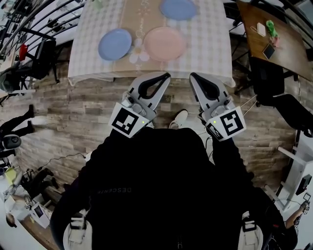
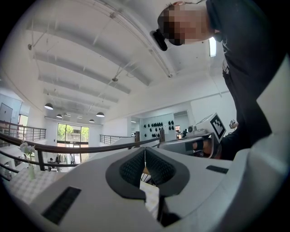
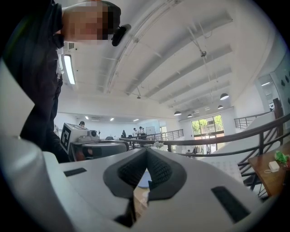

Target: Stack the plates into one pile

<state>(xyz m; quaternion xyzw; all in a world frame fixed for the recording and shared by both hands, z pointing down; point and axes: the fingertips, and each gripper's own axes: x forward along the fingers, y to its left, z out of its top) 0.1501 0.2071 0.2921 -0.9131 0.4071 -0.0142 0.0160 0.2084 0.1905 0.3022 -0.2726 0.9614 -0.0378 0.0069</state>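
Three plates lie apart on the table with the checked cloth (image 1: pixel 210 58): a blue plate (image 1: pixel 115 44) at the left, a pink plate (image 1: pixel 165 43) beside it, and a second blue plate (image 1: pixel 178 9) farther back. My left gripper (image 1: pixel 165 74) and right gripper (image 1: pixel 194 75) are held side by side in front of the table's near edge, short of the plates. Both point level toward the table. The left gripper (image 2: pixel 145 148) has its jaws closed tip to tip with nothing between them. The right gripper (image 3: pixel 146 150) is shut and empty too.
A small white flower ornament (image 1: pixel 139 54) sits between the near plates. A wooden desk (image 1: pixel 274 39) with small items stands at the right, with dark chairs (image 1: pixel 274 83) beside it. More chairs and a railing (image 1: pixel 29 29) are at the left. The floor (image 1: pixel 73 112) is brick-patterned.
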